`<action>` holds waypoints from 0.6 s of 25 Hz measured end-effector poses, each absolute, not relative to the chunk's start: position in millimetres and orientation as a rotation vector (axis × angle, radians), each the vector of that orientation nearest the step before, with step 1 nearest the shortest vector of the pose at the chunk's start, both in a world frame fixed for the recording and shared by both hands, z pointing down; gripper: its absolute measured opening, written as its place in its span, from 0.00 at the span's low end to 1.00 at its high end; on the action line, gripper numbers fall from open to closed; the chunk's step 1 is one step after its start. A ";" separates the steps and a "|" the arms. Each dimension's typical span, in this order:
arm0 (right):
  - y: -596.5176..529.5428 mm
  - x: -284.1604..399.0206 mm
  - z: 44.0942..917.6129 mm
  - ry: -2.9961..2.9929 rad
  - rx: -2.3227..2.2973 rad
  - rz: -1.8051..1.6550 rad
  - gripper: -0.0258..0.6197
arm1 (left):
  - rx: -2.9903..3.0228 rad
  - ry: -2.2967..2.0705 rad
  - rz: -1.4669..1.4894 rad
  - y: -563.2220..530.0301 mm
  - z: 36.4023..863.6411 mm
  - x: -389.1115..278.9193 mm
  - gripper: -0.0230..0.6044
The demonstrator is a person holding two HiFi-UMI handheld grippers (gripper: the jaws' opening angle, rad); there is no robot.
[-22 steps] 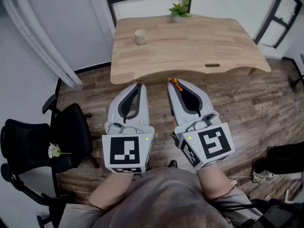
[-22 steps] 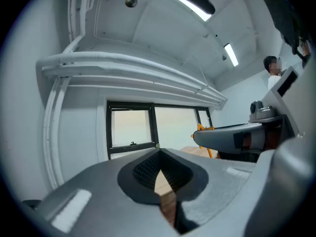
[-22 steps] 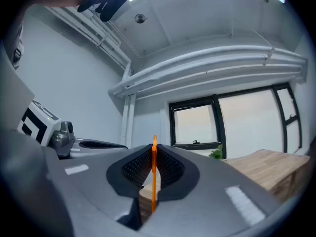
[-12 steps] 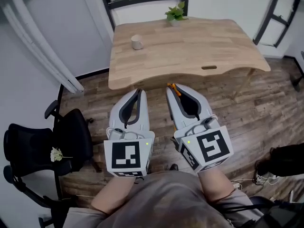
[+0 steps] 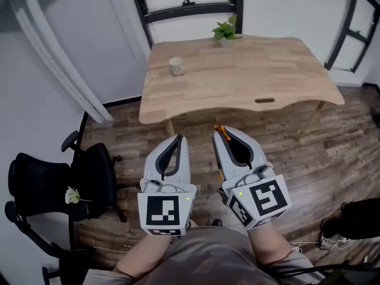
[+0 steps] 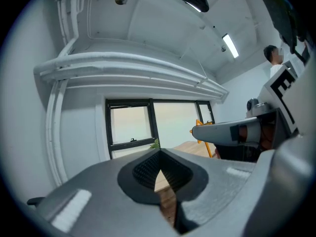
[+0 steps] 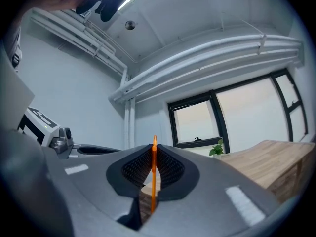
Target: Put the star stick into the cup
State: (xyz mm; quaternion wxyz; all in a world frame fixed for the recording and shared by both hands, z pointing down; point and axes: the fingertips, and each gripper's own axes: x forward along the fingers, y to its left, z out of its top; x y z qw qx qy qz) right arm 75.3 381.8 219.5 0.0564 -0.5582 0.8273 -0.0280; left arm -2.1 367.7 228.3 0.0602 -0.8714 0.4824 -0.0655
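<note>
On the table (image 5: 285, 70), cup (image 5: 176, 66) and plant (image 5: 226, 30).

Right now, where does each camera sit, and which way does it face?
Head view: on the person's head, steeply down at table, cup, left hand-held gripper, right hand-held gripper; forearms show.
Left gripper view: on the left one, along its shut jaws, up toward the window.
Right gripper view: on the right one, along jaws shut on the orange stick.
Shared by all: window, plant.

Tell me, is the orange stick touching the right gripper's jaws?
Touching. The right gripper view shows the orange stick pinched between the right gripper's closed pads.
</note>
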 end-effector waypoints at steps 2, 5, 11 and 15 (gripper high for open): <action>375.2 74.3 221.4 2.508 -1.686 -0.099 0.11 | -2.632 1.463 -0.203 361.2 228.0 -4.2 0.04; 359.6 70.3 227.7 2.513 -1.687 -0.116 0.11 | -2.635 1.482 -0.223 343.8 237.4 -11.2 0.04; 304.1 60.1 241.3 2.540 -1.720 -0.126 0.11 | -2.677 1.477 -0.206 282.9 250.7 -20.2 0.04; 254.1 47.6 239.8 2.553 -1.742 -0.110 0.11 | -2.695 1.460 -0.174 232.0 249.5 -28.5 0.04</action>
